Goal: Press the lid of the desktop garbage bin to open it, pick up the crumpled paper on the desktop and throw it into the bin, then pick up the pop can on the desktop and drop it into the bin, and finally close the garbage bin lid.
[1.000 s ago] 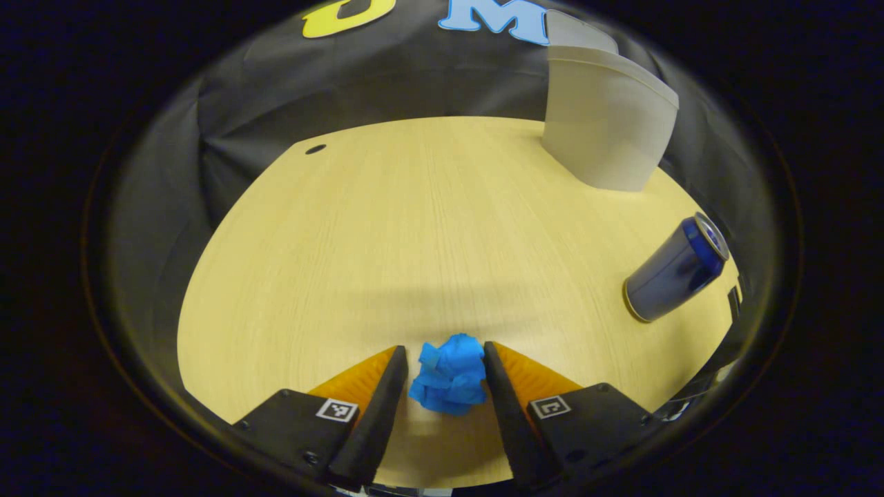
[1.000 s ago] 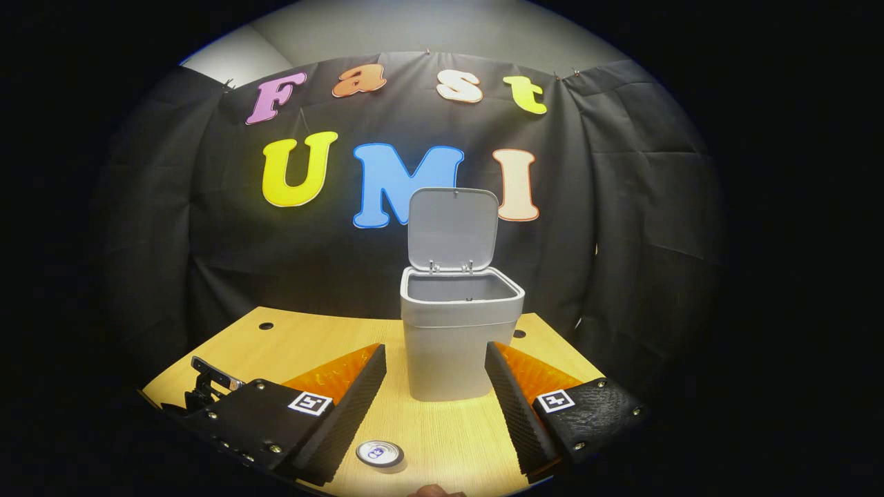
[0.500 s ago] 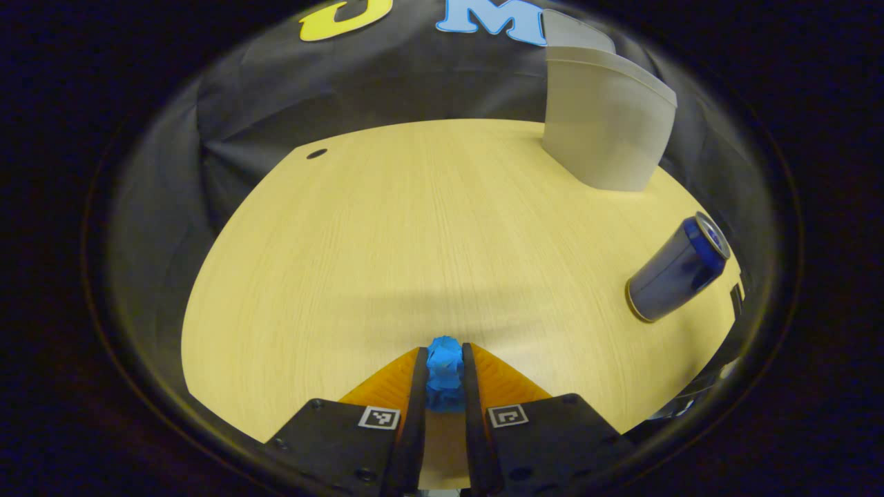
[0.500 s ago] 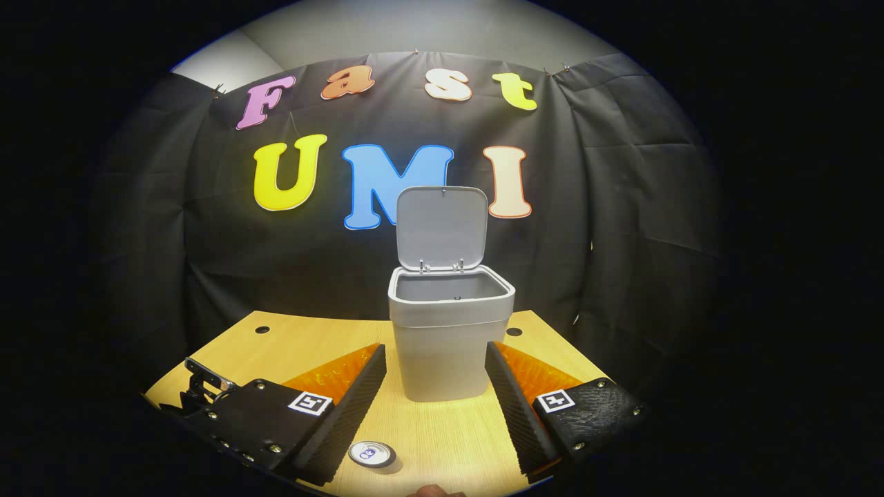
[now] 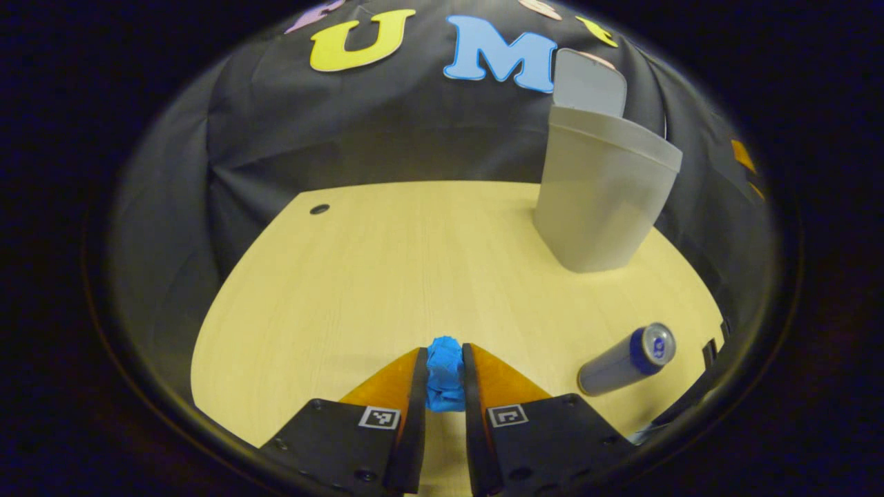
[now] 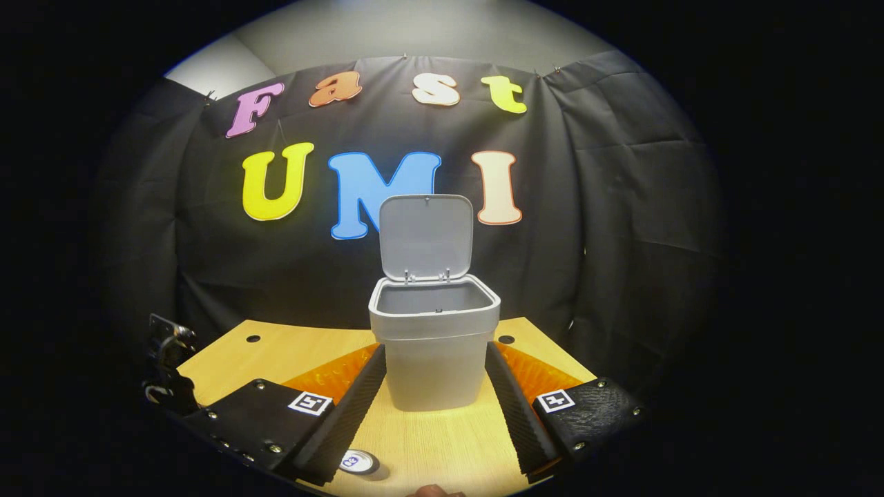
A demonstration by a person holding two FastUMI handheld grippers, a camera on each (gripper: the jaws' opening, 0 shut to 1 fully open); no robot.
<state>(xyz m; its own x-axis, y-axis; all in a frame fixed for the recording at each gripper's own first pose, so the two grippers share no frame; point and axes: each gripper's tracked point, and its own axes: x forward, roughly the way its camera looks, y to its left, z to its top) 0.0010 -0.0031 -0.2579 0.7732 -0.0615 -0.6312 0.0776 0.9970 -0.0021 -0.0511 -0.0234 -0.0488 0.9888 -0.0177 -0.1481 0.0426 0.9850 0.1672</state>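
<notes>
A blue crumpled paper ball (image 5: pixel 444 373) is squeezed between both fingers of my left gripper (image 5: pixel 443 355), held above the wooden desktop (image 5: pixel 387 269). The grey garbage bin (image 5: pixel 597 197) stands at the back right in the left gripper view, its lid (image 5: pixel 587 86) raised. A blue pop can (image 5: pixel 625 359) stands on the desk to the right of the paper. In the right gripper view the bin (image 6: pixel 434 345) stands straight ahead with its lid (image 6: pixel 426 237) upright and its inside bare. My right gripper (image 6: pixel 434 355) hangs open in front of it, and the can's top (image 6: pixel 357 461) shows below its left finger.
The desktop has two small round holes (image 6: pixel 253 339) (image 6: pixel 506 339) near its back edge. Black cloth closes the back and sides of the booth. The left gripper's body (image 6: pixel 166 366) shows at the left edge of the right gripper view.
My left gripper closed on the paper ball, then lifted and tilted up with it. The right gripper drifted slightly, so the bin sits a little lower and more to the left in its view.
</notes>
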